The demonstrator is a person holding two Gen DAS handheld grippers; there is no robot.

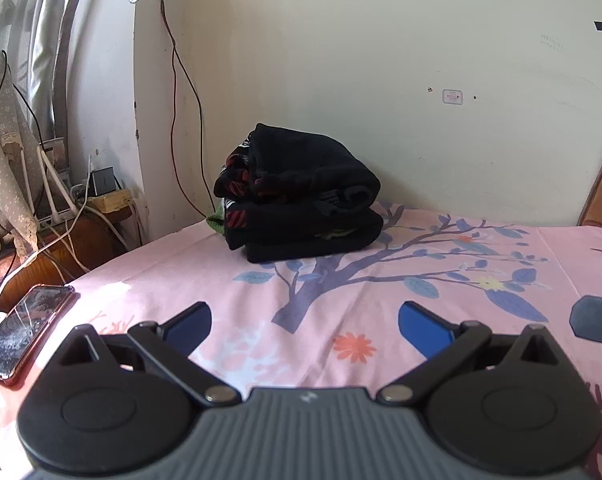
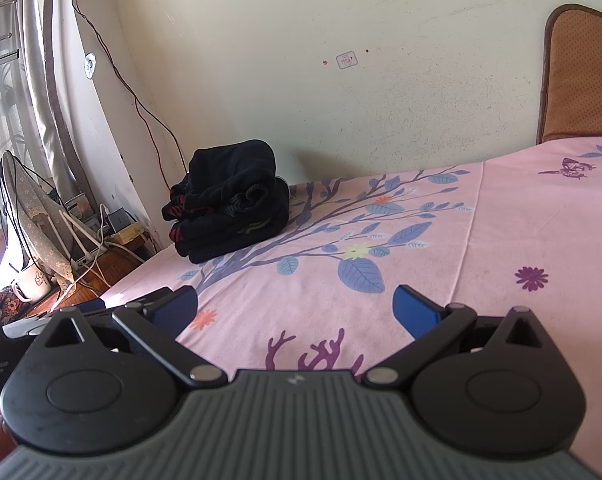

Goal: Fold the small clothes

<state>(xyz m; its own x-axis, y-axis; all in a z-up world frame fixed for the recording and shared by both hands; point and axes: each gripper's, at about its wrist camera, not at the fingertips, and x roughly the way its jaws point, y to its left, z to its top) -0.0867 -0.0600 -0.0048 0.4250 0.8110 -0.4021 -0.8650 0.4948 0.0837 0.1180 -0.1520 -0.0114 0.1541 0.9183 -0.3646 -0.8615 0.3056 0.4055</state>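
A bed covered by a pink sheet printed with a purple tree, blue leaves and small flowers is seen filling most of both views, set against a cream wall. A brown cushion is propped upright at the far right end of the bed. A stack of folded black clothes with red patterned parts is found at the far left corner of the bed, close to the wall, with a bit of green cloth showing at its left base. The left gripper is held low over the near edge of the sheet with its blue-padded jaws spread wide and nothing between them. The right gripper is likewise held over the sheet, jaws wide apart and empty, well apart from the stack. A wooden desk beside the bed is loaded with cables, a power strip and a white mug. A phone with a cracked screen is laid on the bed's near left edge.
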